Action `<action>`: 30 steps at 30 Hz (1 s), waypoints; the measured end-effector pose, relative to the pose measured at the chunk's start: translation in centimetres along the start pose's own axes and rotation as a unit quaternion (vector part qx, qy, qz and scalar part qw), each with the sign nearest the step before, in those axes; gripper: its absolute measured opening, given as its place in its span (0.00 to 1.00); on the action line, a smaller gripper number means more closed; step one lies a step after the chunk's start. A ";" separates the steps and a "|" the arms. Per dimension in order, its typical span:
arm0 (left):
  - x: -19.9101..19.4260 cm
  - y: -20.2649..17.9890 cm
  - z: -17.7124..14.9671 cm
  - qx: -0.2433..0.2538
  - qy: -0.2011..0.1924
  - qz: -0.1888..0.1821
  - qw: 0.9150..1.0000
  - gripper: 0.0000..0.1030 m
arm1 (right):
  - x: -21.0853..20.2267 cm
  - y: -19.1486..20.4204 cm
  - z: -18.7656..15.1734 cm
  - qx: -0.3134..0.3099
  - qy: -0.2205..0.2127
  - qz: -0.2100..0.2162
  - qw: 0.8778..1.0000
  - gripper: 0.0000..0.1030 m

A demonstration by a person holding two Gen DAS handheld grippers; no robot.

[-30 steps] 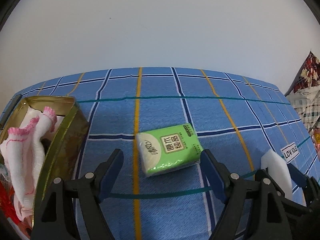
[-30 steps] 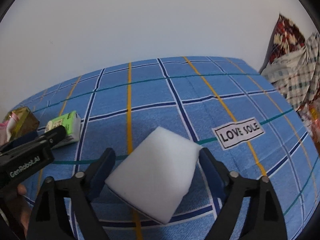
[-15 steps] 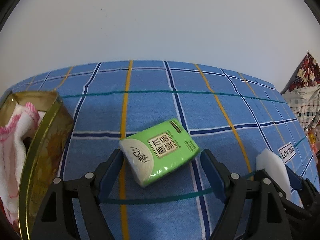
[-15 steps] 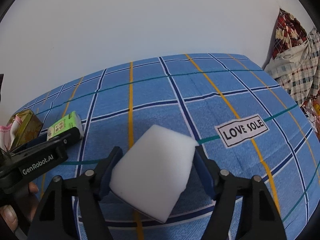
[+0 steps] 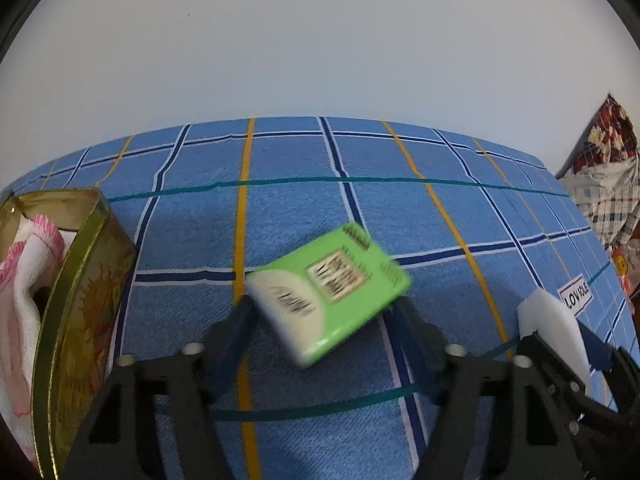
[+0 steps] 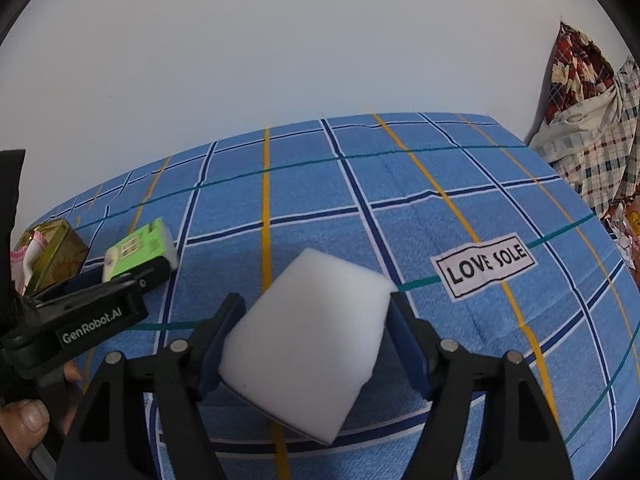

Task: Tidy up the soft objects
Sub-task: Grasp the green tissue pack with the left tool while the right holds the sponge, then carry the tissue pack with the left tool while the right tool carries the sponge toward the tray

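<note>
1. The green tissue pack (image 5: 328, 294) sits tilted between the fingers of the left gripper (image 5: 324, 316), which press its two sides; the pack is motion-blurred in the left wrist view, so whether it clears the cloth cannot be told.
2. The white foam sponge (image 6: 308, 344) is clamped between the blue-padded fingers of the right gripper (image 6: 316, 332), one corner pointing toward the camera, its lower edge over the cloth.
3. In the left wrist view the same sponge (image 5: 554, 332) shows at the near right, held in the other gripper, just right of the tissue pack.
4. In the right wrist view the tissue pack (image 6: 138, 248) appears at the far left, with the left gripper's black body marked "GenRobot.AI" just below it.
5. A gold tin (image 5: 80, 320) stands at the left, near the tissue pack, with a white cloth with pink trim (image 5: 24, 276) spilling over its rim.
6. Everything rests on a blue checked cloth (image 6: 400, 208) with yellow, navy and teal lines; a white "LOVE SOLE" label (image 6: 484, 266) lies to the right of the sponge.
7. A pile of patterned fabric (image 6: 592, 120) sits at the far right edge.
</note>
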State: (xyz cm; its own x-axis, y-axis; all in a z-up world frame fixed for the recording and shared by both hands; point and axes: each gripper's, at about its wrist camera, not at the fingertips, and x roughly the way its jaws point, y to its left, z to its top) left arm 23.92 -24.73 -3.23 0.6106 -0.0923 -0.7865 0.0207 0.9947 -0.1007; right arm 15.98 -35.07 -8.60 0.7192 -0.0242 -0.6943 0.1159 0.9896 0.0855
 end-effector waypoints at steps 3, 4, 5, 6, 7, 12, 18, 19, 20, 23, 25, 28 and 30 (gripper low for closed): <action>-0.4 -0.1 -0.5 0.012 -0.003 -0.010 1.000 0.50 | -0.4 0.0 -0.1 -0.001 -0.010 -0.001 1.000 0.71; -0.6 -0.1 -0.6 0.014 -0.003 -0.014 1.000 0.48 | -0.6 0.0 -0.1 -0.002 -0.014 -0.002 1.000 0.71; -0.7 0.0 -0.7 0.015 -0.004 -0.014 1.000 0.43 | -0.7 0.0 -0.1 -0.003 -0.019 -0.003 1.000 0.71; -0.8 0.3 -1.0 0.015 -0.004 -0.016 1.000 0.40 | -0.9 0.0 -0.1 -0.003 -0.024 -0.004 1.000 0.71; -0.9 0.5 -1.0 0.013 -0.005 -0.021 1.000 0.39 | -1.1 0.1 -0.1 -0.004 -0.030 -0.004 1.000 0.71; -1.2 0.8 -1.3 0.008 -0.010 -0.028 1.000 0.31 | -1.6 0.3 -0.2 -0.006 -0.042 -0.007 0.999 0.71; -1.9 1.2 -1.6 0.008 -0.011 -0.036 0.999 0.13 | -1.8 0.1 -0.2 0.001 -0.047 0.002 0.999 0.71; -2.1 1.3 -1.8 0.008 -0.012 -0.038 0.999 0.10 | -1.9 0.1 -0.2 0.002 -0.048 0.003 0.999 0.71; -2.4 1.5 -2.0 0.008 -0.013 -0.039 0.999 0.07 | -1.9 0.1 -0.3 0.002 -0.049 0.004 0.999 0.71; -2.8 1.7 -2.4 0.009 -0.016 -0.040 0.999 0.06 | -2.1 0.0 -0.3 0.003 -0.053 0.007 0.999 0.71; -2.9 1.8 -2.6 0.009 -0.013 -0.042 0.999 0.06 | -2.0 0.0 -0.3 0.002 -0.053 0.008 0.999 0.71; -2.9 2.2 -2.6 0.005 -0.010 -0.033 0.999 0.06 | -2.1 0.1 -0.3 0.002 -0.055 0.008 0.998 0.71; -2.5 2.5 -2.5 -0.001 -0.001 -0.029 1.000 0.13 | -2.1 0.1 -0.3 0.002 -0.055 0.008 0.998 0.71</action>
State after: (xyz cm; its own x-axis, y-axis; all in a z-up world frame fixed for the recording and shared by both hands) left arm 20.49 -22.09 -3.04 0.6103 -0.1505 -0.7778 0.0551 0.9875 -0.1478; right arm 14.25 -34.86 -7.34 0.7922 -0.0237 -0.6098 0.1056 0.9895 0.0987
